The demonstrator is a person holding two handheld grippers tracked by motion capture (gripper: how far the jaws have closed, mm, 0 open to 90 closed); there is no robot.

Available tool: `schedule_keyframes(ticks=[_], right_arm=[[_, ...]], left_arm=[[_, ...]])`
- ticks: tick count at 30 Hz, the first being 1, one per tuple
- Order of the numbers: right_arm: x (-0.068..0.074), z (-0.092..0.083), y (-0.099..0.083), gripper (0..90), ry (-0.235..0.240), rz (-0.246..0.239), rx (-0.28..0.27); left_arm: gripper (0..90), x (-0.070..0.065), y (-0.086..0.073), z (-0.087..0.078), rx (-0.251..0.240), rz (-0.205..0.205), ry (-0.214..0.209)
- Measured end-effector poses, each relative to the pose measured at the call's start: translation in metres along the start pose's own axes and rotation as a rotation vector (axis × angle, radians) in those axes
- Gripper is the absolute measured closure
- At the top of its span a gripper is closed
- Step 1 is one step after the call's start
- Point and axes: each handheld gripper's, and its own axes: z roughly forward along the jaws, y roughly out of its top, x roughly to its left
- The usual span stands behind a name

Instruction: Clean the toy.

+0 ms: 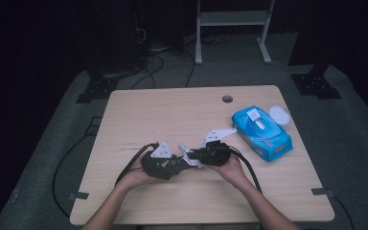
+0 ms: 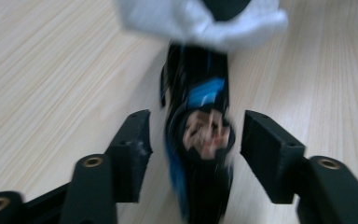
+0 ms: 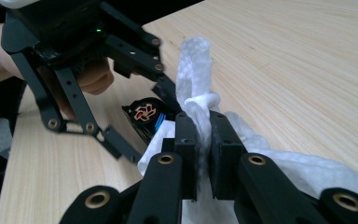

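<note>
Lying between the parted jaws of the left gripper [image 2: 193,140], untouched: a small black-and-blue object [image 2: 200,140], resting on the table [image 2: 51,70]. Clamping tight on a white wipe [image 3: 196,100], just beyond it: the right gripper [image 3: 204,140].

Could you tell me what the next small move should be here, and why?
Probably close the left hand-held gripper on the small black-and-blue object: it lies between the open jaws, untouched. The right hand-held gripper is shut on the white wipe, so steadying the object would likely let the wipe work over it.
</note>
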Motion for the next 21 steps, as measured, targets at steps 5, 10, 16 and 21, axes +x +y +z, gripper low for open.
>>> schedule_keyframes(ticks=[5,10,16,21], right_arm=[[0.001,-0.003,0.002,83.1,-0.005,-0.036,0.023],[-0.005,-0.013,0.002,83.1,-0.046,-0.071,0.049],[-0.010,-0.023,-0.003,83.1,-0.079,-0.055,0.042],[0.000,-0.013,-0.001,83.1,-0.055,-0.074,0.033]], left_arm=[[56.7,0.001,0.011,0.007,0.024,0.051,0.020],[58.4,0.004,0.012,0.006,0.038,0.048,0.004],[58.4,0.006,0.005,-0.003,0.051,0.056,-0.019],[53.2,0.005,0.008,-0.001,0.072,0.056,-0.024]])
